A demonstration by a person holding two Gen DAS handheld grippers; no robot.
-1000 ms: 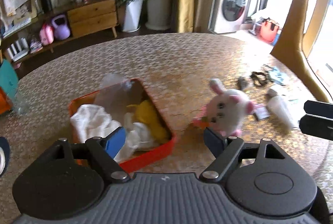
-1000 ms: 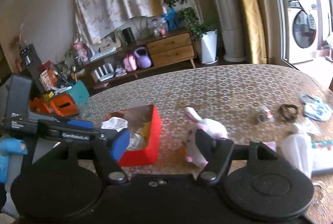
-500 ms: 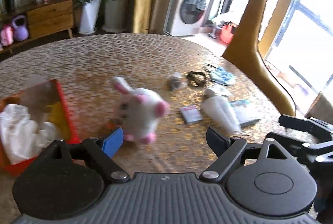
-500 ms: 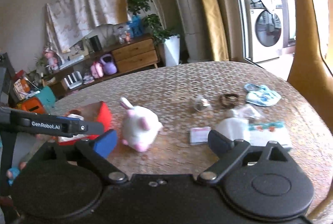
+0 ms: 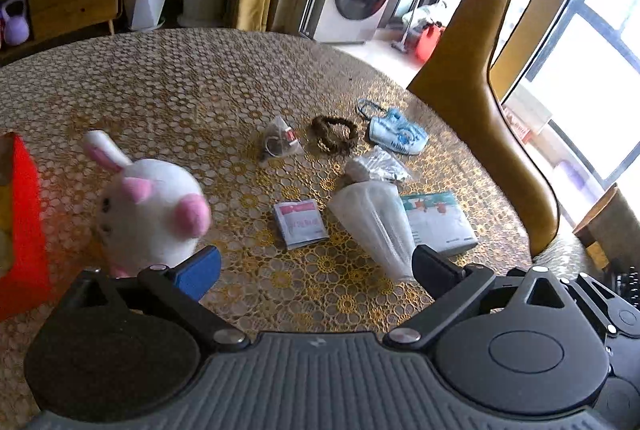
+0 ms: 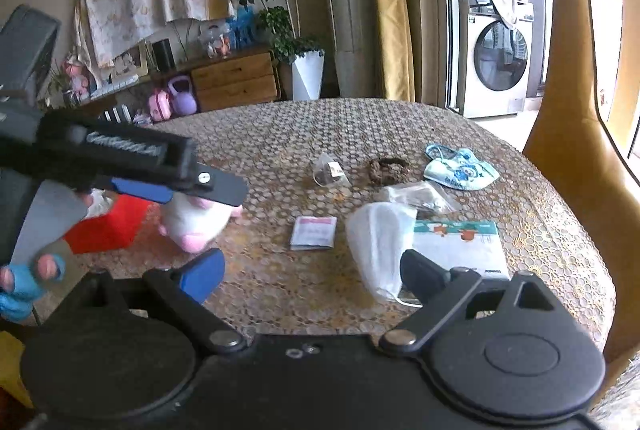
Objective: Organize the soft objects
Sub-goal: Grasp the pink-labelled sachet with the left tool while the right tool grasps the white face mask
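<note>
The plush rabbit sits on the patterned table, just right of the red box at the left edge of my left-hand view. Its one visible ear points up and to the left, away from me, so its long axis runs from that ear down to the pink feet near my blue pad. Its face is turned towards the box.

My left claw is spread wide and its jaws are opening right now, with nothing between them but bare tablecloth. The blue finger is just in front of the rabbit's base; I cannot tell whether it brushes the fur. The black finger overlaps the near tip of the white pouch.

That pouch is a long cone, wide end away from me and narrow end towards me and to the right. Left of it lies a small pink-and-white sachet; right of it lies a flat tissue pack. Further back are a tea bag, a brown hair tie and a blue child's mask.

My right claw is wide open too, gripping nothing. From that side, the pouch lies just ahead of its black finger. The rabbit is half hidden behind my left gripper's arm.
</note>
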